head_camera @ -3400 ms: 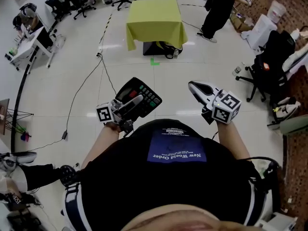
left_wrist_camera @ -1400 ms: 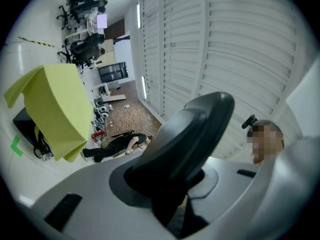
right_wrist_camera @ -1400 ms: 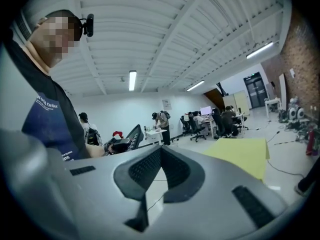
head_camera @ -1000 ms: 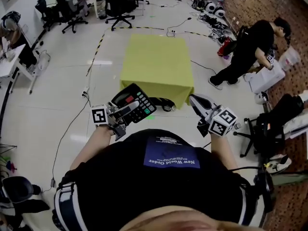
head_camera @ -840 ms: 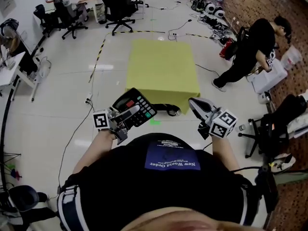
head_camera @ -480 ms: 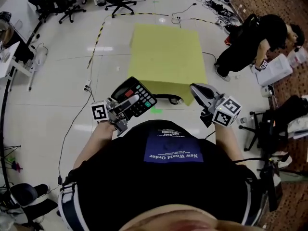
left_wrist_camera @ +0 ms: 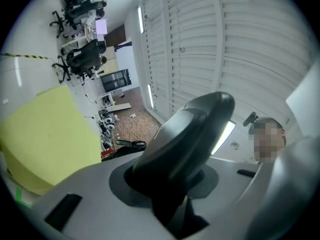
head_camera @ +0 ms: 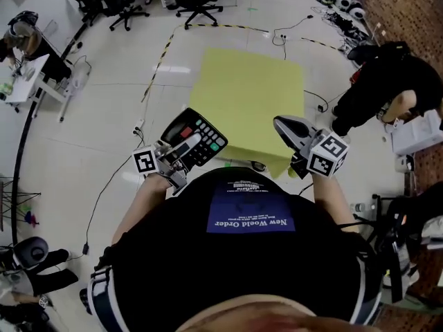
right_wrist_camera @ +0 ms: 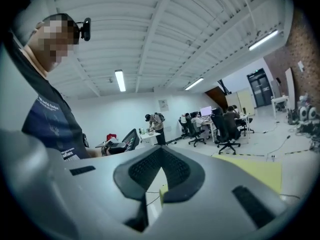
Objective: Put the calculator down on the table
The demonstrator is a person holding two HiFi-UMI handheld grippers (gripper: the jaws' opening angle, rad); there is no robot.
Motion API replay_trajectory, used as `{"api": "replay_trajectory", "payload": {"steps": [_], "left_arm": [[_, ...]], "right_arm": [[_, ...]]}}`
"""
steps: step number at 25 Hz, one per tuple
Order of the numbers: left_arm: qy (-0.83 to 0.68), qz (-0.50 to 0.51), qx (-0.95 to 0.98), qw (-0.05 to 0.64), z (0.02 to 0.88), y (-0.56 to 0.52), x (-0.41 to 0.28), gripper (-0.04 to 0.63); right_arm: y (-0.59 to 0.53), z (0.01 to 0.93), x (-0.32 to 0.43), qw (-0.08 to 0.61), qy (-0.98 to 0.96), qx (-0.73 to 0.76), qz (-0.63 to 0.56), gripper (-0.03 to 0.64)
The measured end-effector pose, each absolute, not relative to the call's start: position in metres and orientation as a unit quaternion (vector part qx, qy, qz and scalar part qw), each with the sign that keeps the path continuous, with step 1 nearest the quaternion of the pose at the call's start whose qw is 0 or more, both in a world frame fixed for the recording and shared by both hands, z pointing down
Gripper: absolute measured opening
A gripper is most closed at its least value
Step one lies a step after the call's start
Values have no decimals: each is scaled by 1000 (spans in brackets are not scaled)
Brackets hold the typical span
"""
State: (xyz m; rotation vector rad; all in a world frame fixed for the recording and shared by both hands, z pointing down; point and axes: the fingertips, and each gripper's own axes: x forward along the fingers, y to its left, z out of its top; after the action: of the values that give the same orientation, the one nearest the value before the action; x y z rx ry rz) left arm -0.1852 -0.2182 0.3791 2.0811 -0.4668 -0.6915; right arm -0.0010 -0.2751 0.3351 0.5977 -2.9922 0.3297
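- The left gripper [head_camera: 181,149] has its jaws clamped on the calculator [head_camera: 202,131], held in the air above the near left corner of the yellow worktop [head_camera: 252,92]
- Those jaws cover part of its keypad
- The right gripper [head_camera: 291,128] has its jaws closed together, holding nothing
- Both grippers hide parts of the worktop's near edge
- A second ago the worktop lay farther ahead; the grip is unchanged

open: yellow table [head_camera: 249,95] top ahead | obstacle: person [head_camera: 387,81] bent just right of it
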Motion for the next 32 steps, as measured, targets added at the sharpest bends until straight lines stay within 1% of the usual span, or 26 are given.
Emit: {"api": "replay_trajectory", "payload": {"steps": [3,6,8,12,15,19,22,24,27,29,32], "left_arm": [[-212,-269,839,423,383,-226,-180,129],[-216,-288,828,430,386,-233,-184,129],[-221,-279,829,432,392,-238,-182,129],[-241,-248,821,454,414,-244,-181,129],[-248,-230,813,473,427,-290,-179,129],[-199,-223,821,487,429,-368,-187,129],[-145,-222,819,508,435,-387,-202,129],[-123,-202,830,506,439,-397,-205,129],[-104,-171,850,487,432,-427,-192,129],[-95,-163,851,490,429,-444,-182,129],[-106,-154,846,500,435,-460,-169,129]], "right_arm": [[-290,335,-1,37,-980,173,94,-12],[-299,348,-14,29,-982,156,104,-12],[-306,361,-20,27,-983,145,110,-12],[-315,383,-15,25,-980,146,131,-12],[-357,391,-6,32,-973,168,156,-12],[-413,382,-25,52,-968,199,145,-12],[-417,376,-42,61,-958,242,139,-12],[-424,375,-42,58,-950,268,150,-12],[-447,361,-32,41,-940,295,164,-12],[-461,352,-28,29,-939,299,169,-12],[-478,355,-20,36,-940,293,172,-12]]}}
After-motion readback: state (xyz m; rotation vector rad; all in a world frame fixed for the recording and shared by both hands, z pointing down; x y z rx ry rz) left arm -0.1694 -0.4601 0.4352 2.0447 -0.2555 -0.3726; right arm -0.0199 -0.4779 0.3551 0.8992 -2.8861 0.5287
